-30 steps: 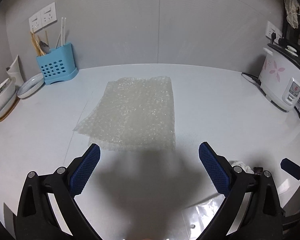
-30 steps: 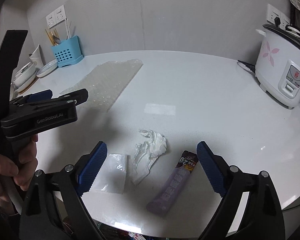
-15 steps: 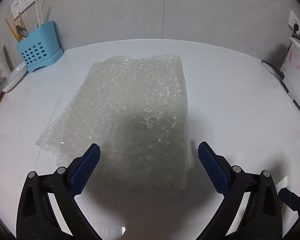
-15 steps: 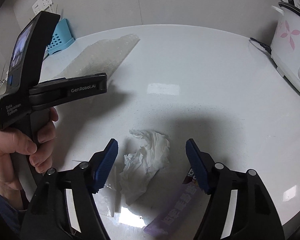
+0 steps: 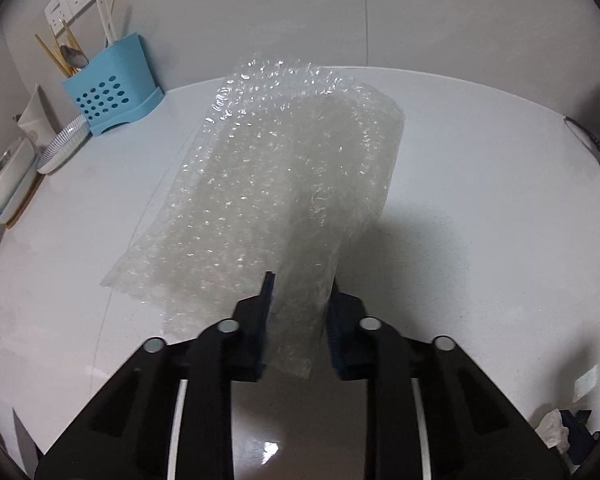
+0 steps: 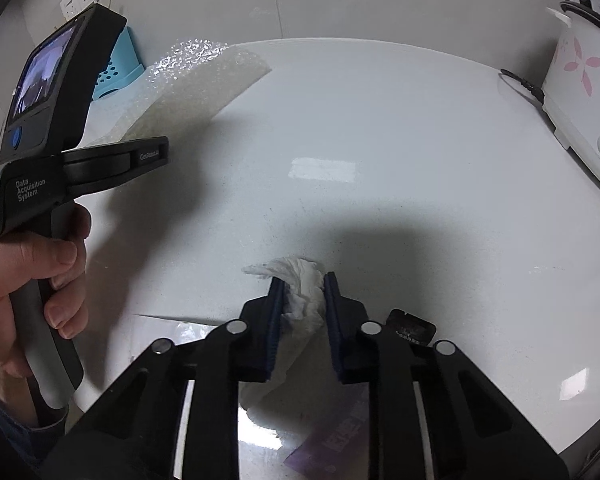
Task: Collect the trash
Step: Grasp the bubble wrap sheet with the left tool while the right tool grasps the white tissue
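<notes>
Bubble wrap (image 5: pixel 284 184) pinched at its near edge by left tool (image 5: pixel 300 308), pads closing on the crumpled sheet, far part draped over white desk (image 5: pixel 480 200). Crumpled white tissue (image 6: pixel 304 292) clamped between pads of right tool (image 6: pixel 300 304), resting low over the desk. Hand (image 6: pixel 24 280) gripping the left tool's handle at the left of the right wrist view.

Still on the desk beside the right tool: purple snack wrapper (image 6: pixel 332 440) and clear plastic bag (image 6: pixel 172 332), both partly hidden under the tool's frame. Blue utensil holder (image 5: pixel 112 92) and striped dish (image 5: pixel 60 148) at the far left, rice cooker (image 6: pixel 580 92) at the far right.

Likely risks: slippery, springy wrap working loose, held only by an edge; trailing sheet dragging across the desk if lifted low; soft tissue tearing or leaving a shred behind under a thin pinch; wrapper and bag easily overlooked beneath the frame.
</notes>
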Action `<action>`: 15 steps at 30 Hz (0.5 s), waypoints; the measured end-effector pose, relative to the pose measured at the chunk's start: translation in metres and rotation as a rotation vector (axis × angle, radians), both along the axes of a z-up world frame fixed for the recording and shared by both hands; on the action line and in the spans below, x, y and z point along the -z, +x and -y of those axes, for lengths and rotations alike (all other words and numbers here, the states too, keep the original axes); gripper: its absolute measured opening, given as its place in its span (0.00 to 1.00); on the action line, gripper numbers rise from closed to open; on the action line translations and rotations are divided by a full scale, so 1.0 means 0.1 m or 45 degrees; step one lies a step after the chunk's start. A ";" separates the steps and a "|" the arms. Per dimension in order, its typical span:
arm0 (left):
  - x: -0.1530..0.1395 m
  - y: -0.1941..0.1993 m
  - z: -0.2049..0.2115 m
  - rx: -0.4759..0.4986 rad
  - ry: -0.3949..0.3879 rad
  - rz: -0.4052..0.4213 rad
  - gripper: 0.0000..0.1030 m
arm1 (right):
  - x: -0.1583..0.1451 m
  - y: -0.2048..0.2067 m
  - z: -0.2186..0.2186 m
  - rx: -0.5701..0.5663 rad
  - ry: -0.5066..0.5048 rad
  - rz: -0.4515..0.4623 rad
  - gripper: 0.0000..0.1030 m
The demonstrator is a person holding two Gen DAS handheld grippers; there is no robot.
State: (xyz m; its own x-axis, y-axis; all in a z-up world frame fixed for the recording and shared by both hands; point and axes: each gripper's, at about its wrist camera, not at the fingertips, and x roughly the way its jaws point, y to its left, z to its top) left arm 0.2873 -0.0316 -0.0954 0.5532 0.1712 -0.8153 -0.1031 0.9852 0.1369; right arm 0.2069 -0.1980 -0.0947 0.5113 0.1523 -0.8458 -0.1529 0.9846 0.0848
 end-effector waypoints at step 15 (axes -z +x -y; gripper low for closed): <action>-0.09 -0.17 -0.11 0.022 -0.065 0.073 0.10 | -0.22 -0.13 0.05 0.025 0.032 0.126 0.13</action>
